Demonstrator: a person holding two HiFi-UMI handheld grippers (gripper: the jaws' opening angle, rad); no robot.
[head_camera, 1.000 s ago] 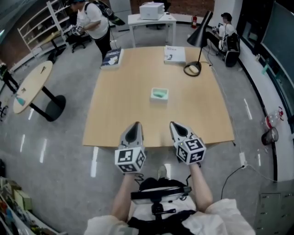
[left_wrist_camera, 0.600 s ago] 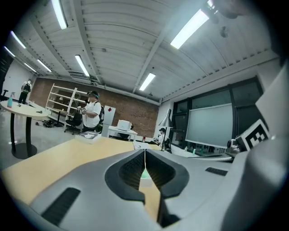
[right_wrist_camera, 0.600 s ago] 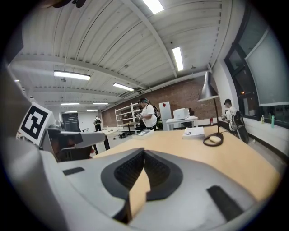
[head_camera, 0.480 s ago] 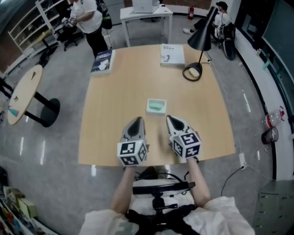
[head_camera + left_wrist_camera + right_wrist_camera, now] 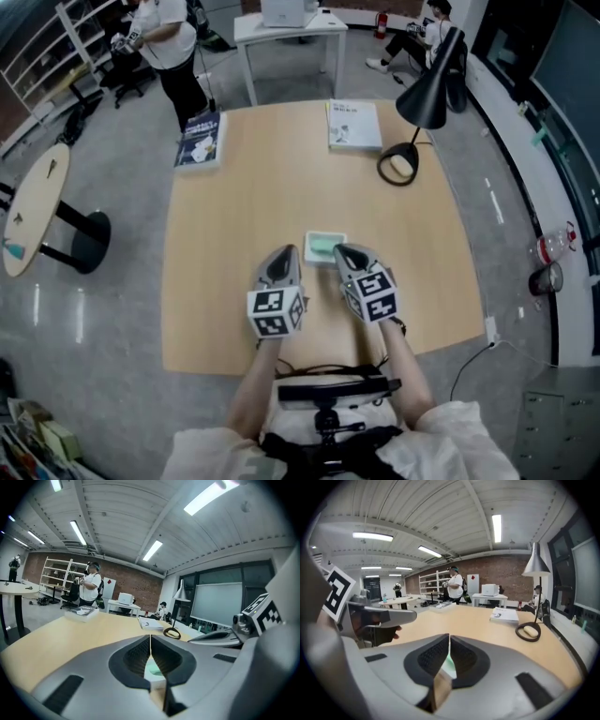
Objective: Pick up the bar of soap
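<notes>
On the table point(image 5: 234, 216), toward the side nearest the holder, the soap point(image 5: 323, 247) lies in a white dish point(image 5: 311, 237); it is a pale green bar, flat in the dish. The two grippers are side by side just short of it. From the head view the left gripper point(image 5: 286, 250) has its tip just beside the dish's left near corner, and the right gripper point(image 5: 340, 249) overlaps the dish's right near corner (whether either one touches the dish cannot be told from above). Both point away from the holder and somewhat downward. In the left gripper view the jaws are closed, pad against pad, with nothing held; the green bar shows beyond them, low in the gap under the pads. The right gripper view shows the same: jaws together, empty, a sliver of green beyond them, and the left gripper off to its left. Farther up the table a black lamp point(image 5: 427, 94) stands near the right edge, a white book point(image 5: 354, 125) lies beside it, and a blue book point(image 5: 199, 139) lies at the far left corner. A person point(image 5: 161, 42) stands beyond that corner.
</notes>
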